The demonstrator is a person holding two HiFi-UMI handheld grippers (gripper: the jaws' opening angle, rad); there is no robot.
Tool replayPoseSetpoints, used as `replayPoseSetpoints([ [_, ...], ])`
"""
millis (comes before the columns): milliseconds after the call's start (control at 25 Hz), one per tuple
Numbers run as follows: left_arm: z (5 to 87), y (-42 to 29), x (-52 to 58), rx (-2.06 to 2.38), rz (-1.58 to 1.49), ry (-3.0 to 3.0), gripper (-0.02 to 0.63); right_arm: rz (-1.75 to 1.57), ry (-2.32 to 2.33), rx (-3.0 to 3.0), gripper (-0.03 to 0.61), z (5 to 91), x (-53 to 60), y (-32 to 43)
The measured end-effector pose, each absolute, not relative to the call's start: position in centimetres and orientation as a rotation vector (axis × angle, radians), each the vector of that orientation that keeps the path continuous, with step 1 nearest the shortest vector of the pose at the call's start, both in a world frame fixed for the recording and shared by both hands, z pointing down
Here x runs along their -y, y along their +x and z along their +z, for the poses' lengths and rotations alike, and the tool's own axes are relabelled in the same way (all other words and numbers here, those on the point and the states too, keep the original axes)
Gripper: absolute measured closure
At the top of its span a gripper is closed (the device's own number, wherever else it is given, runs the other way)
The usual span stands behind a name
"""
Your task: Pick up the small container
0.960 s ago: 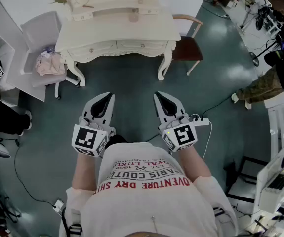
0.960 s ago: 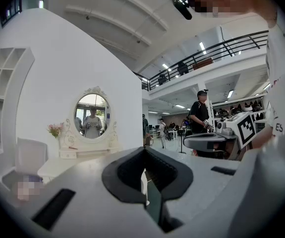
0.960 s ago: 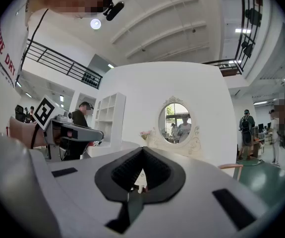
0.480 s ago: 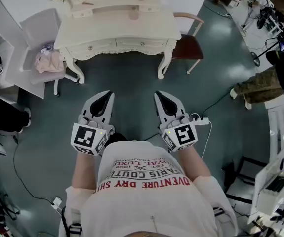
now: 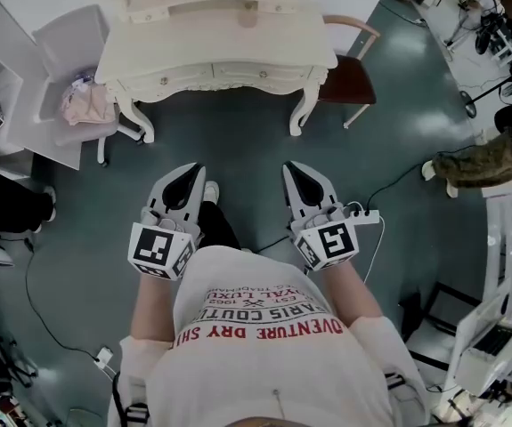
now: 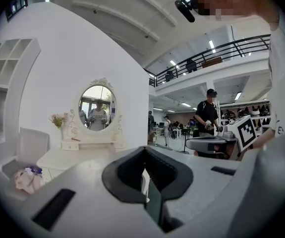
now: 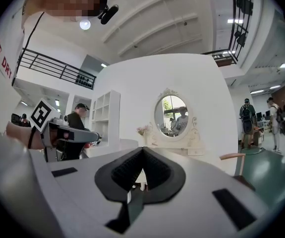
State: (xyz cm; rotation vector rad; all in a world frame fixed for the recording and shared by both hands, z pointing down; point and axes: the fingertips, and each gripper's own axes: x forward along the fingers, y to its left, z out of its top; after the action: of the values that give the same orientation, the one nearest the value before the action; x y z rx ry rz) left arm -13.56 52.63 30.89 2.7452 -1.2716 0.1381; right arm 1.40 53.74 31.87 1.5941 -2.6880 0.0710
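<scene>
I hold my left gripper [image 5: 188, 173] and my right gripper [image 5: 295, 169] side by side above the dark teal floor [image 5: 238, 140]. Both point toward the cream carved dressing table with curved legs [image 5: 193, 47]. Each pair of jaws is pressed together, black pads meeting at the tips, with nothing between them. The small container seems to be the small pale thing [image 5: 249, 18] towards the back of the tabletop, well apart from both grippers; it is too small for me to be sure. An oval framed mirror [image 6: 96, 108] rises behind the table. A white chair [image 5: 69, 52] holding a pink bundle of cloth [image 5: 86, 109] stands by the table's left end, and a brown wooden armchair [image 5: 345, 78] by its right corner.
</scene>
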Motion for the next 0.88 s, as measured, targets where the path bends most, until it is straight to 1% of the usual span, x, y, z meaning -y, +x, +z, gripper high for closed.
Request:
replayPoseSetpoints([
  [280, 32.4, -14.9, -43.5, 1.251, 0.146, 2.740, 0.607, 0.072, 1.610, 2.672, 0.580, 33.1, -45.1, -0.1],
  [880, 30.2, -16.1, -13.5, 1.041, 0.141, 2.844, 0.607, 0.089, 1.809, 2.530, 0.580, 31.2, -17.3, -1.3],
])
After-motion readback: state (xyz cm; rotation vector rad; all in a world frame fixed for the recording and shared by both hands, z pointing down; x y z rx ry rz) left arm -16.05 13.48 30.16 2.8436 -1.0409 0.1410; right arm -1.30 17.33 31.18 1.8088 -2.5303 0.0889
